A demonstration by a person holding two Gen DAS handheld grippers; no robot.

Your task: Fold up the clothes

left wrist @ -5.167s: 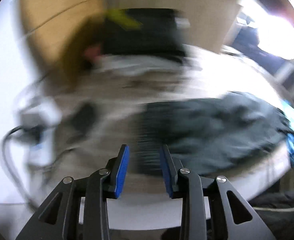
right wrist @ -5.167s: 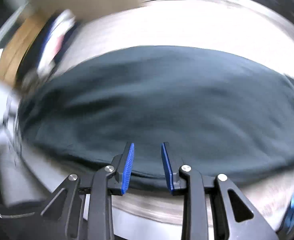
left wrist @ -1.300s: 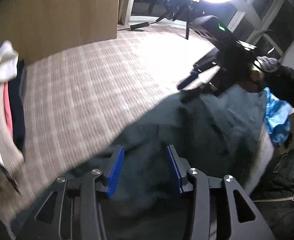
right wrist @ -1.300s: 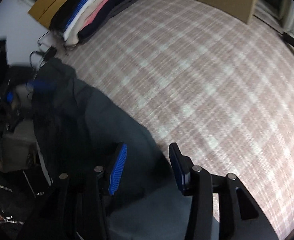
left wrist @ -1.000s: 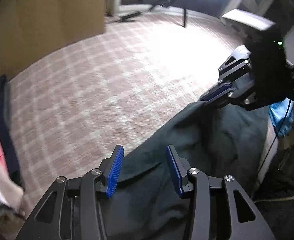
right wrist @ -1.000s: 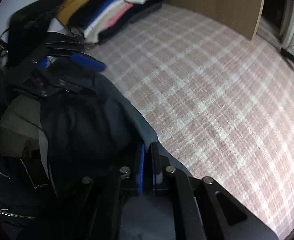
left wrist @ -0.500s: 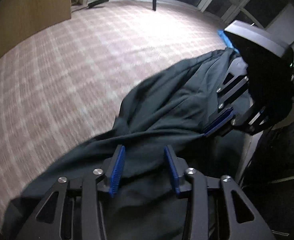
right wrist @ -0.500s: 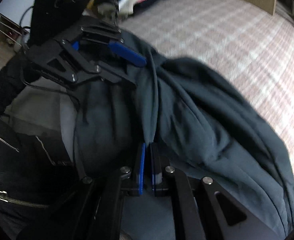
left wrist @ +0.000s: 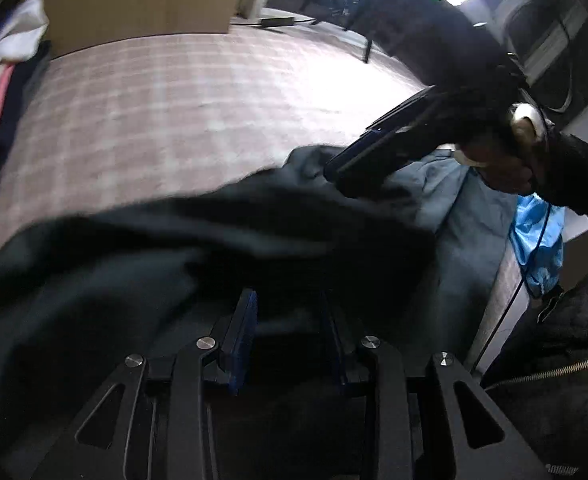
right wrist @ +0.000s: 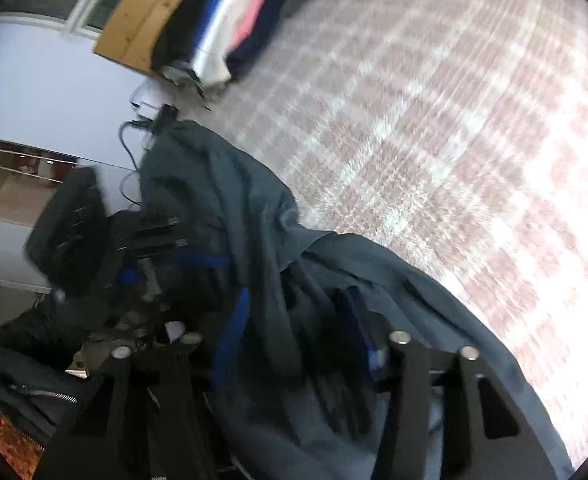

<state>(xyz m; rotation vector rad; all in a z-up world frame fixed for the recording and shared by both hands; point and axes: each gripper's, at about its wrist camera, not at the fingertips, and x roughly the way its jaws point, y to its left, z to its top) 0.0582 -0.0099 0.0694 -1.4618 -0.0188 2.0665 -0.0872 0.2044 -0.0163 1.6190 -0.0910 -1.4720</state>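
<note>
Dark garment bunched at near edge of plaid bed, both tongs in it.

Garment (left wrist: 222, 240) runs crosswise between the tools; left gripper (left wrist: 290, 336) spread wide, cloth over the gap, hold unclear. Right gripper (right wrist: 298, 332) also apart, fabric draped between, nothing pinched. Plaid bedcover (right wrist: 434, 120) lies beyond.

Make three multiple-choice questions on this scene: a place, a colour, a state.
1. Where is the stack of folded clothes? A on the floor; B at the far end of the plaid surface; C in a basket.
2. What colour is the garment being handled? A dark grey-green; B pink; C white.
3. The left gripper is: A open; B shut; C out of view.
B, it lies on the plaid beside a wooden board; A, its cloth is dark throughout; A, its fingers stand apart.
</note>
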